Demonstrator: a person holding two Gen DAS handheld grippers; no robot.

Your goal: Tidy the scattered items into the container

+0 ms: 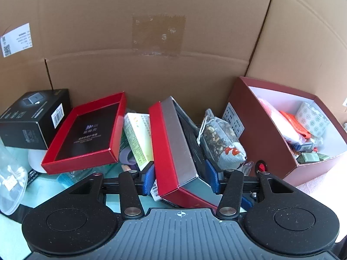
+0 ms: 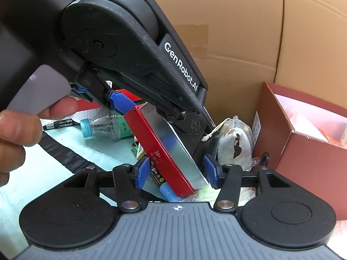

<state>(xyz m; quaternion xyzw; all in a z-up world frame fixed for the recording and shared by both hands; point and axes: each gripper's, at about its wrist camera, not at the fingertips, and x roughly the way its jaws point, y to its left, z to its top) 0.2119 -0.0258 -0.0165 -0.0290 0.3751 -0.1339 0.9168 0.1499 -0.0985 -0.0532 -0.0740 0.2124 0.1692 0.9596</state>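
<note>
My left gripper (image 1: pixel 180 175) straddles the red and silver box (image 1: pixel 175 143), which hides whether my blue pads (image 1: pixel 149 176) press its sides. The box's near end drops behind my gripper body. Left of my jaws, a clear plastic lid (image 1: pixel 12 182) is cut off by the frame edge. Right of my jaws, the contents of the dark red carton (image 1: pixel 260 125) are too jumbled to name. In the right wrist view, my left gripper's housing (image 2: pixel 134 43) covers the box's far end, and a hand (image 2: pixel 19 130) is cut off at the left edge. A marker (image 2: pixel 167 191) lies half hidden beneath the box.
</note>
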